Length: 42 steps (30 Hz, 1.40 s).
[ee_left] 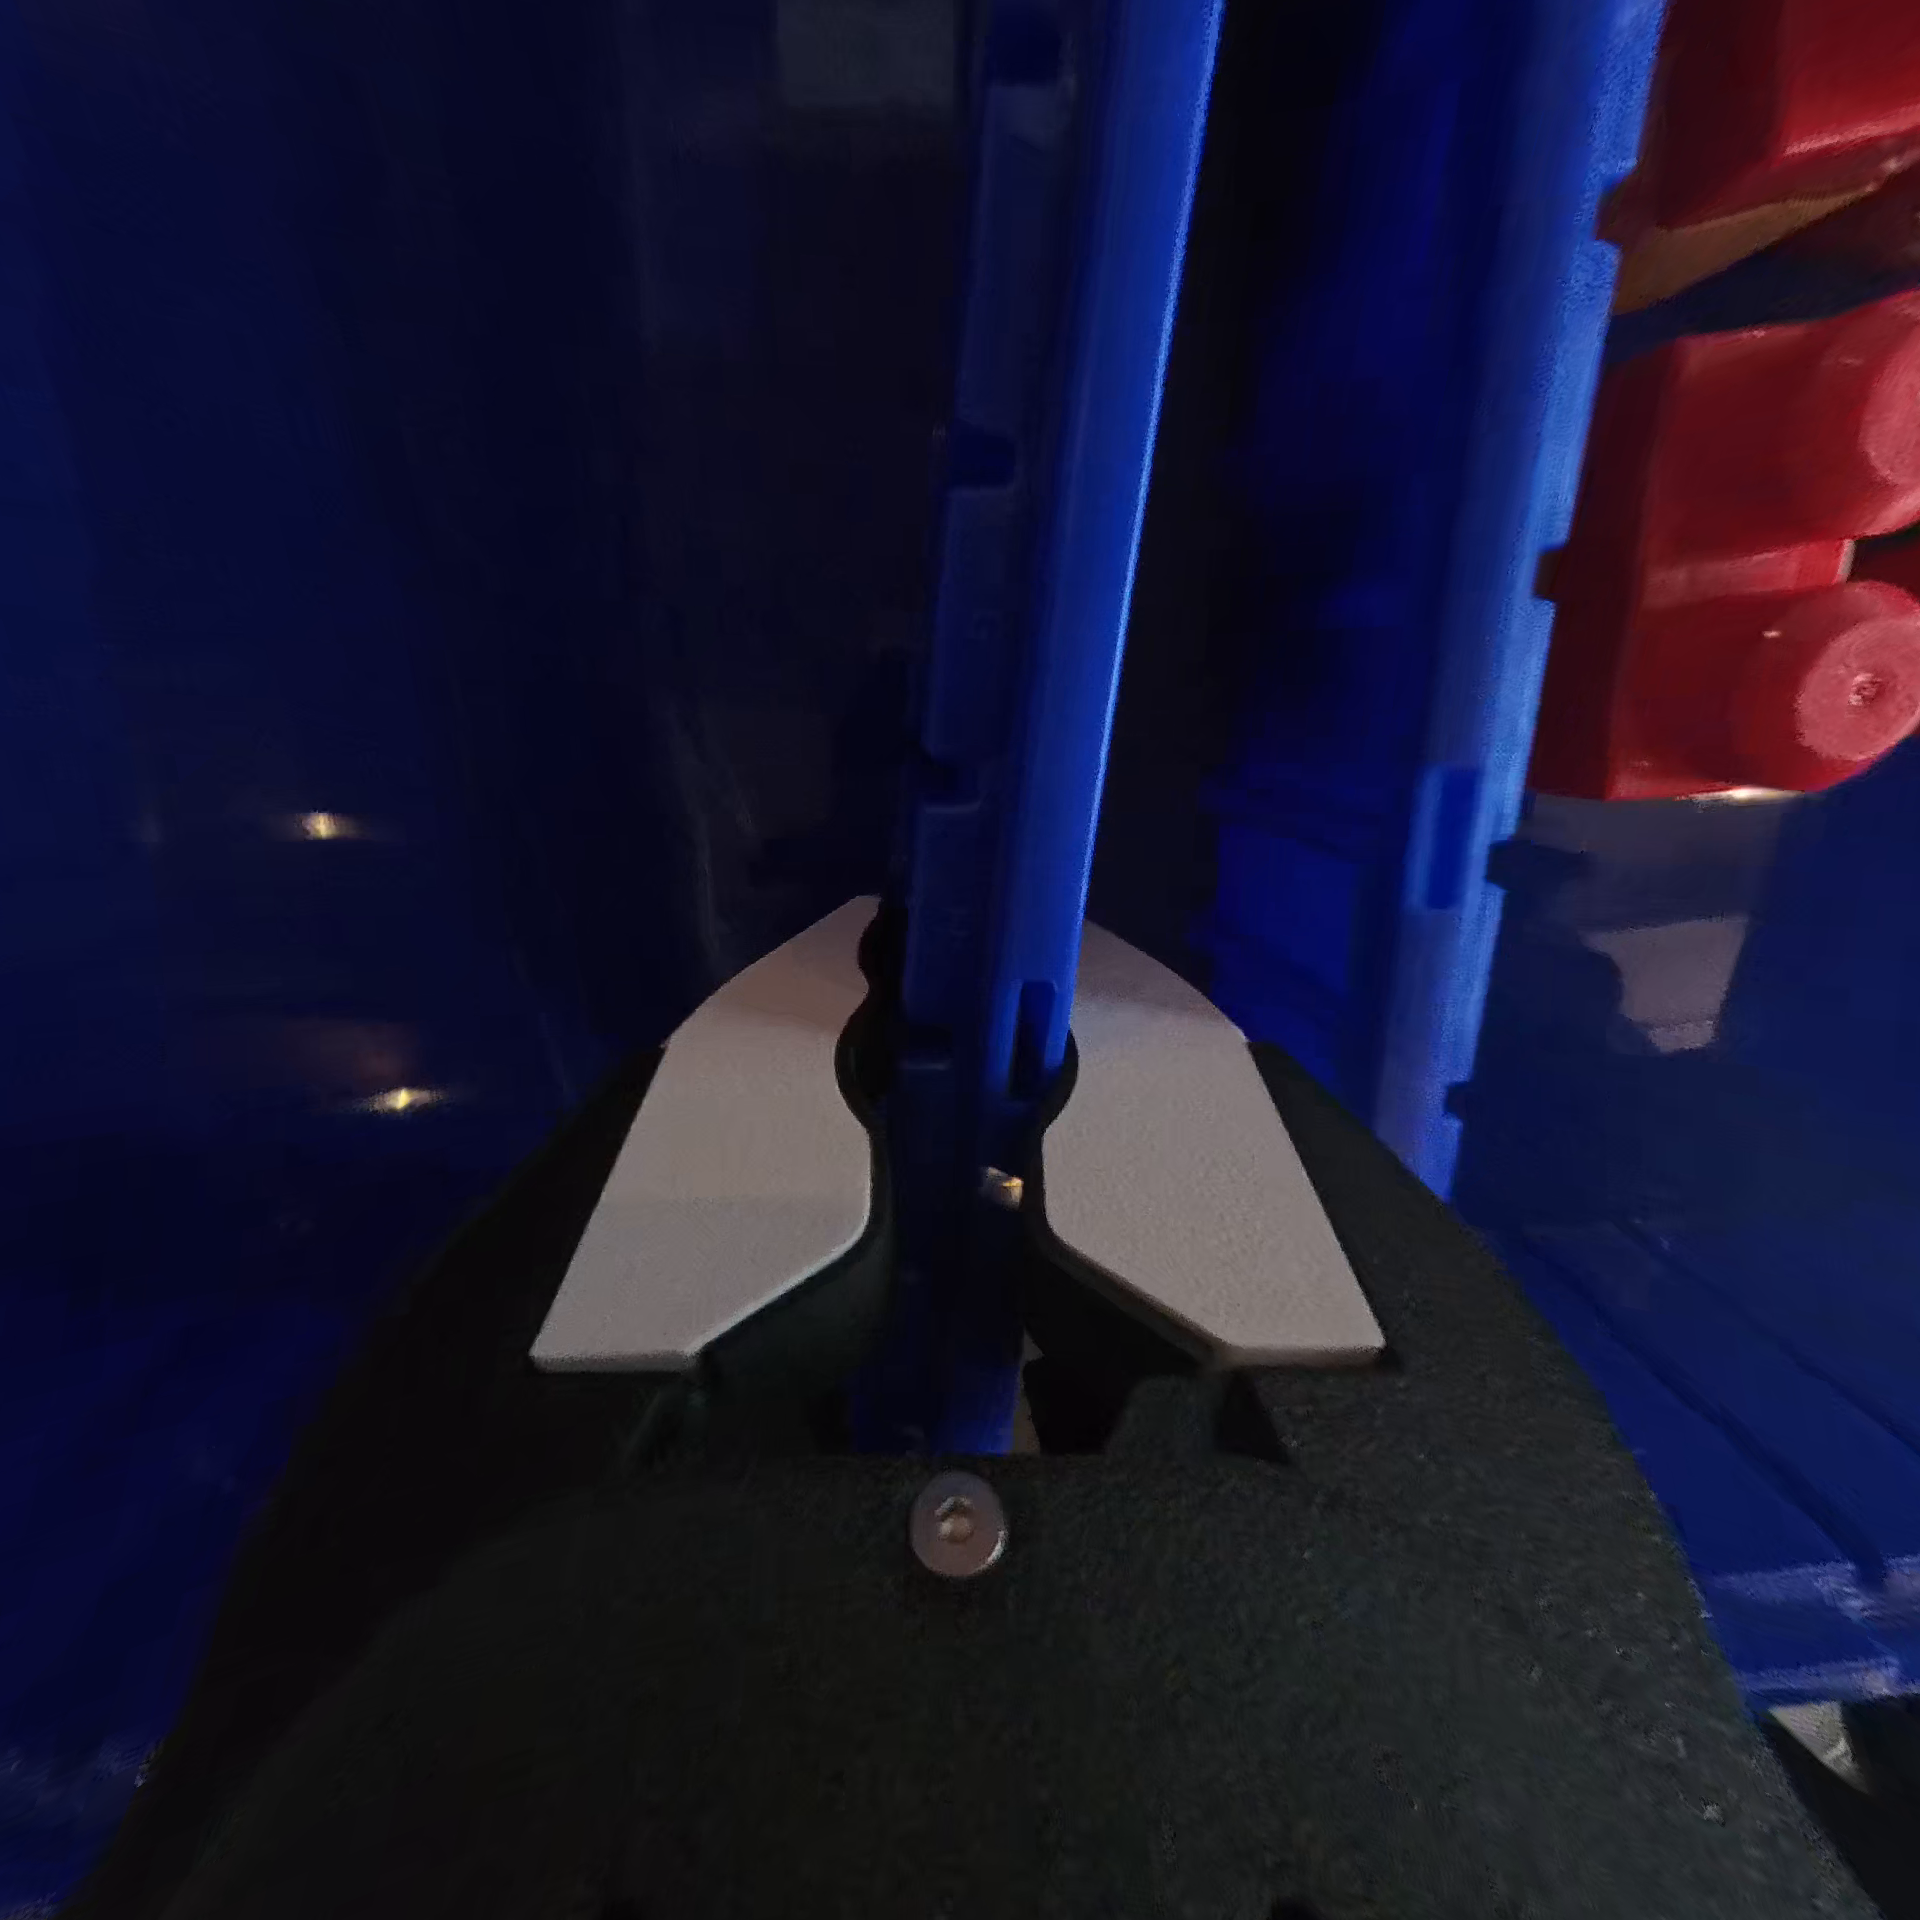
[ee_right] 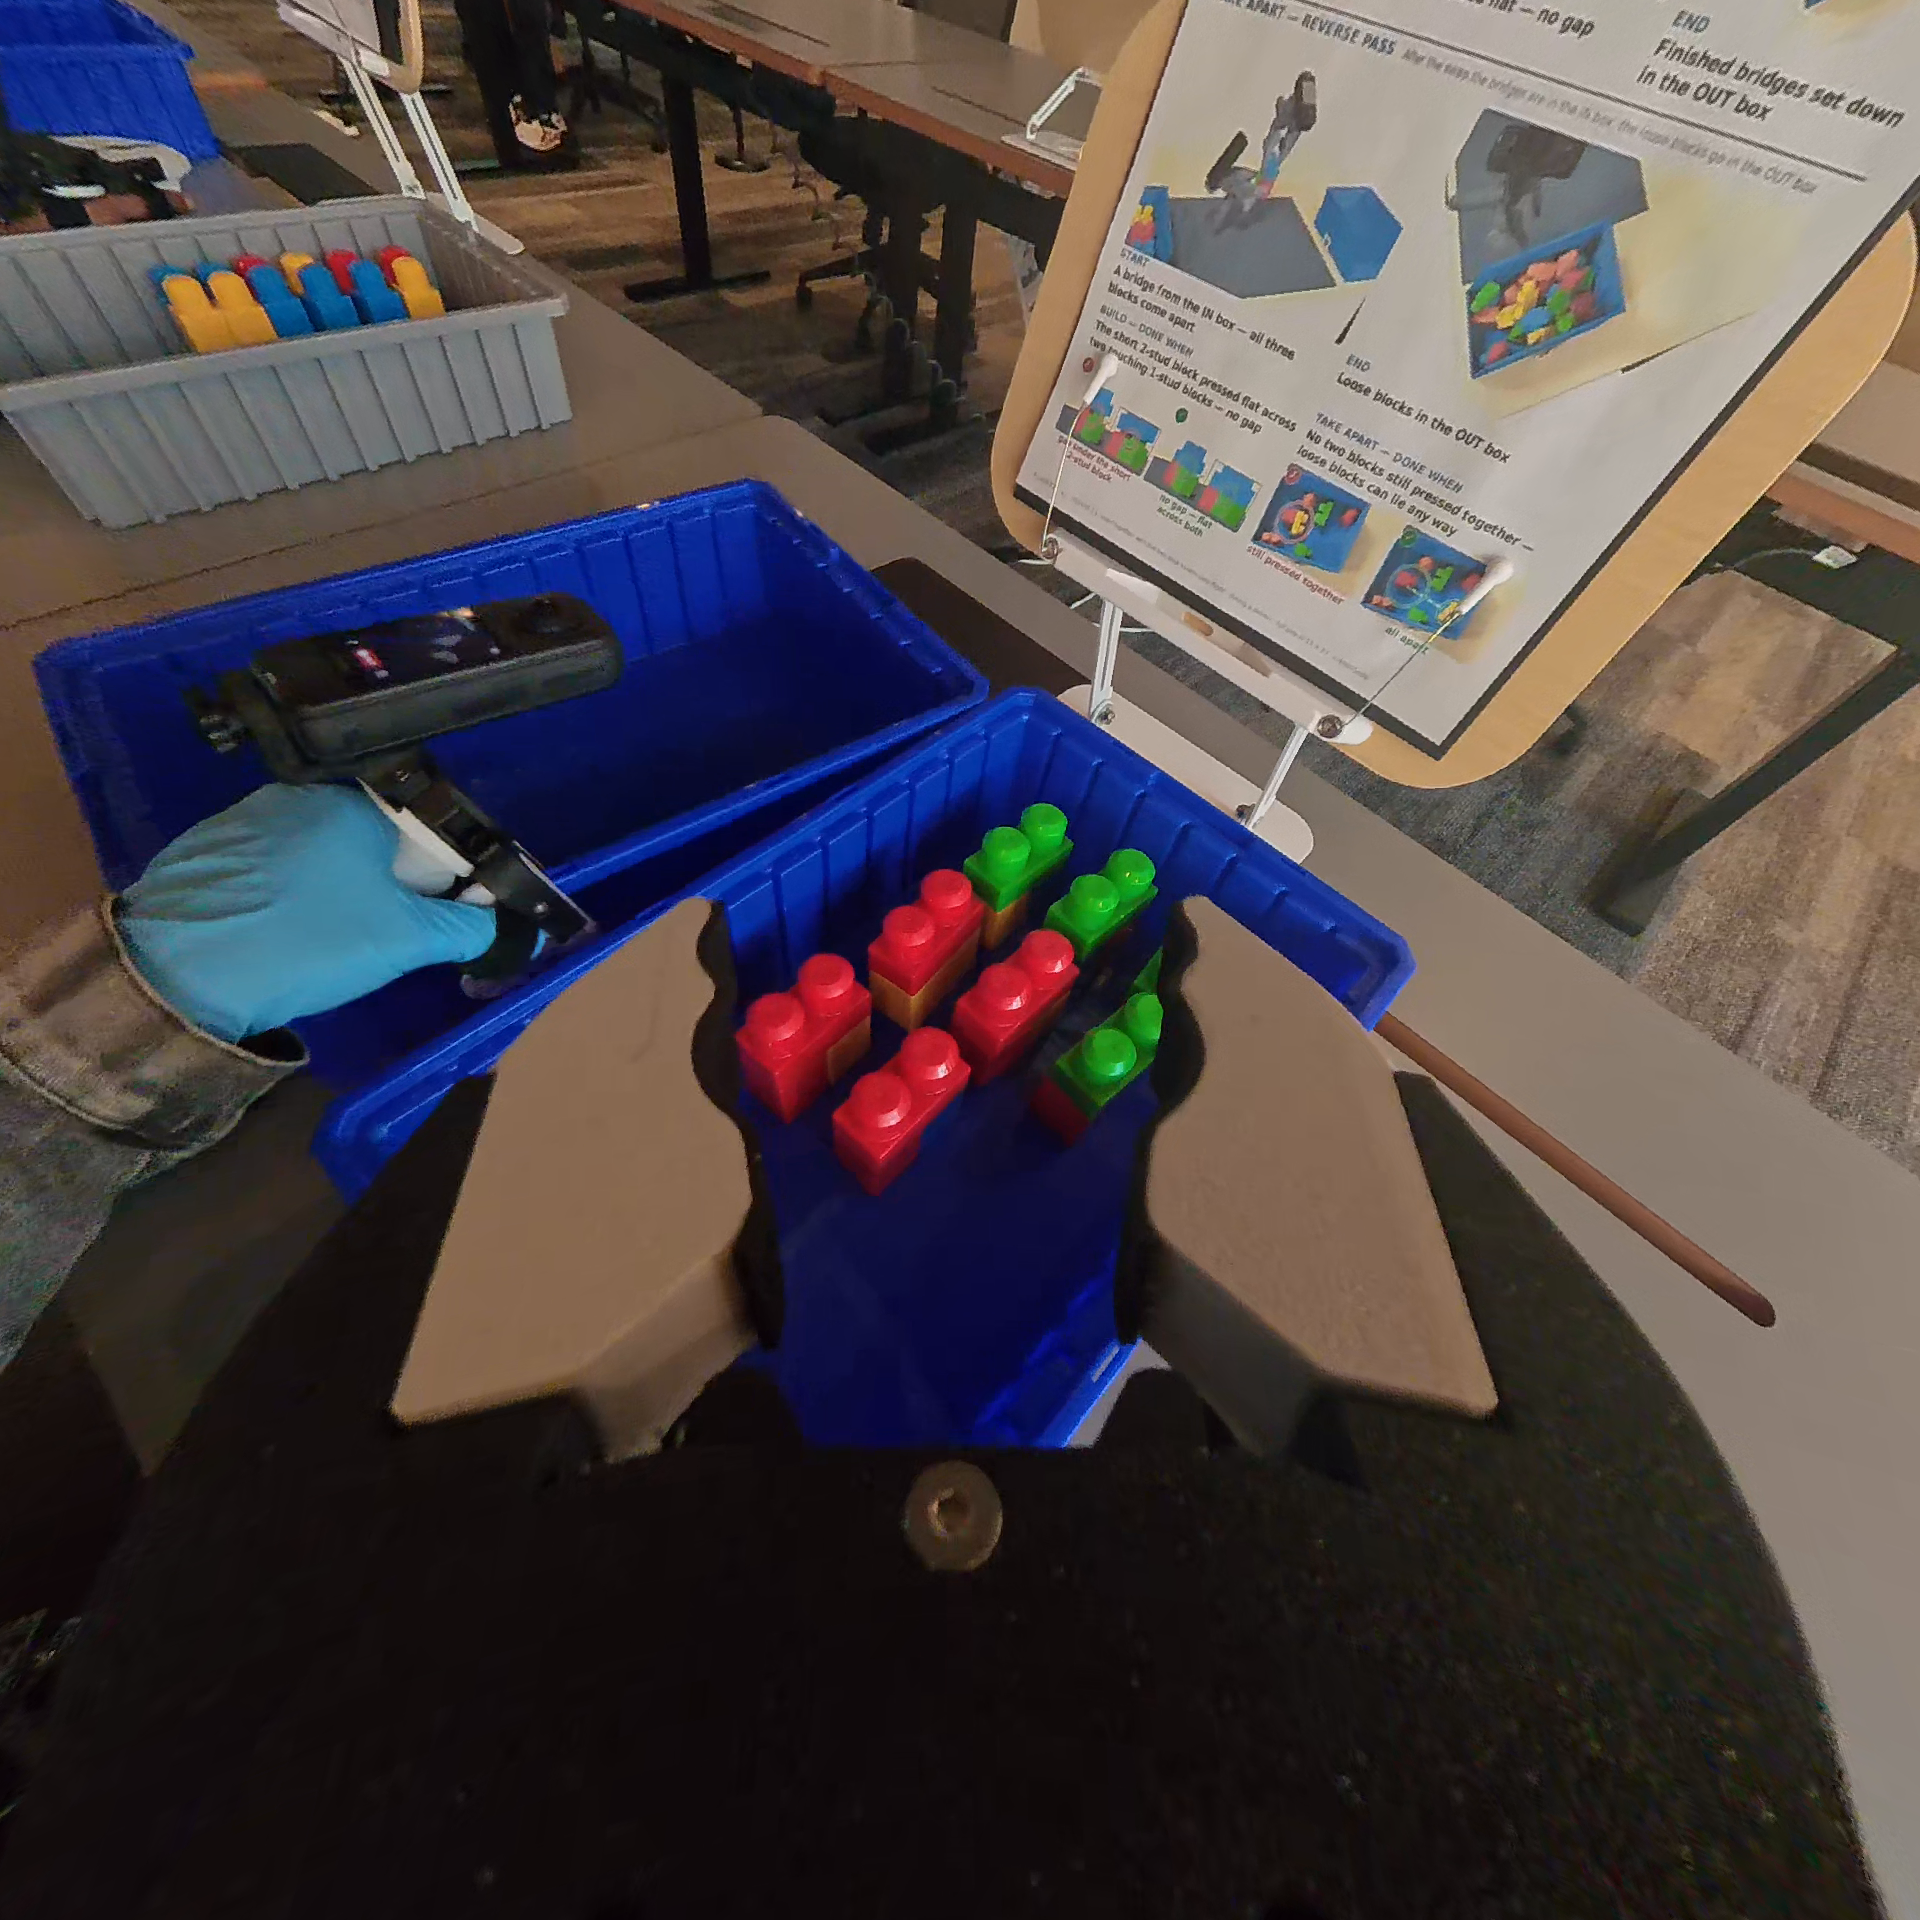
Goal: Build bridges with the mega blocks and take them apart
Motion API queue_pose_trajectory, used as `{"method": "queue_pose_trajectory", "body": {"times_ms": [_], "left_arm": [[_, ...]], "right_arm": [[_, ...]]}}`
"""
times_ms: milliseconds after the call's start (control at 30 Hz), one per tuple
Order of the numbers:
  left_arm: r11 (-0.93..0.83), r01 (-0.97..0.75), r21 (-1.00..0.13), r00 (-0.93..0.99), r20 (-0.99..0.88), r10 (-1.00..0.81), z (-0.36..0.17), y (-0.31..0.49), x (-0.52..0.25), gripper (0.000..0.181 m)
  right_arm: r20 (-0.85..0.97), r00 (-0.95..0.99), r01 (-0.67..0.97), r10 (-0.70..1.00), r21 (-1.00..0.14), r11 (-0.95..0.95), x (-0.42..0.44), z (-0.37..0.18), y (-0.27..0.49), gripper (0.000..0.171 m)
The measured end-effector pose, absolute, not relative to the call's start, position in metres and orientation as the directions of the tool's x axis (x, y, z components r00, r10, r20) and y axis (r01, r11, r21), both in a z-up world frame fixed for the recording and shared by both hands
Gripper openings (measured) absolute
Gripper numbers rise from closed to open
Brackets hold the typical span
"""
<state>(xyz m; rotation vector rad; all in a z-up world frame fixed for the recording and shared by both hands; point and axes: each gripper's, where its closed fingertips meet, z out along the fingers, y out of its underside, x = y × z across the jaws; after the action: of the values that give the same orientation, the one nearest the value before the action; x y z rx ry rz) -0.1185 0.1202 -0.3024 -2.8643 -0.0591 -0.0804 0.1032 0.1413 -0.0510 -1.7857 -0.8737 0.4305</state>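
Note:
In the left wrist view my left gripper (ee_left: 966,935) is shut on the upright wall of the empty blue bin (ee_left: 1060,520). Red blocks (ee_left: 1745,582) show beyond a second blue wall (ee_left: 1455,520) on the right. In the right wrist view my right gripper (ee_right: 951,935) is open and empty above the near blue bin (ee_right: 1299,862). That bin holds several small bridges with red tops (ee_right: 914,945) and green tops (ee_right: 1018,852). The left gripper (ee_right: 520,935), held by a blue-gloved hand (ee_right: 291,904), reaches into the empty blue bin (ee_right: 675,582); its fingertips are hidden there.
A grey bin (ee_right: 312,416) with yellow, blue and red blocks stands at the back left. An instruction board on a stand (ee_right: 1455,364) rises behind the bins. A brown rod (ee_right: 1558,1164) lies on the table at right. Another blue bin (ee_right: 94,73) sits far left. About 35 centimeters separates my left fingertips from my right.

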Motion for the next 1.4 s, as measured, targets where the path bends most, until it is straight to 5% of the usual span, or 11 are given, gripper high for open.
{"method": "queue_pose_trajectory", "body": {"times_ms": [967,1100,1200,1400], "left_arm": [[-0.97,0.07,-0.232,0.905,0.424,-0.036,-0.282,0.121,-0.084,0.043],[-0.933,0.026,-0.358,0.881,0.45,-0.148,-0.252,0.12,-0.085,0.045],[-0.827,-0.005,-0.562,0.885,0.383,-0.266,-0.217,0.128,-0.093,0.05],[-0.318,-0.11,-0.942,0.933,0.012,-0.36,-0.135,0.137,-0.133,0.072]], "right_arm": [[0.134,0.699,0.396,0.703,-0.89,-0.224,0.107,-0.064,0.155,0.08],[0.134,0.705,0.396,0.696,-0.889,-0.23,0.108,-0.066,0.158,0.08],[0.137,0.713,0.396,0.688,-0.888,-0.233,0.11,-0.066,0.159,0.079],[0.147,0.726,0.389,0.672,-0.894,-0.224,0.112,-0.063,0.162,0.079]]}}
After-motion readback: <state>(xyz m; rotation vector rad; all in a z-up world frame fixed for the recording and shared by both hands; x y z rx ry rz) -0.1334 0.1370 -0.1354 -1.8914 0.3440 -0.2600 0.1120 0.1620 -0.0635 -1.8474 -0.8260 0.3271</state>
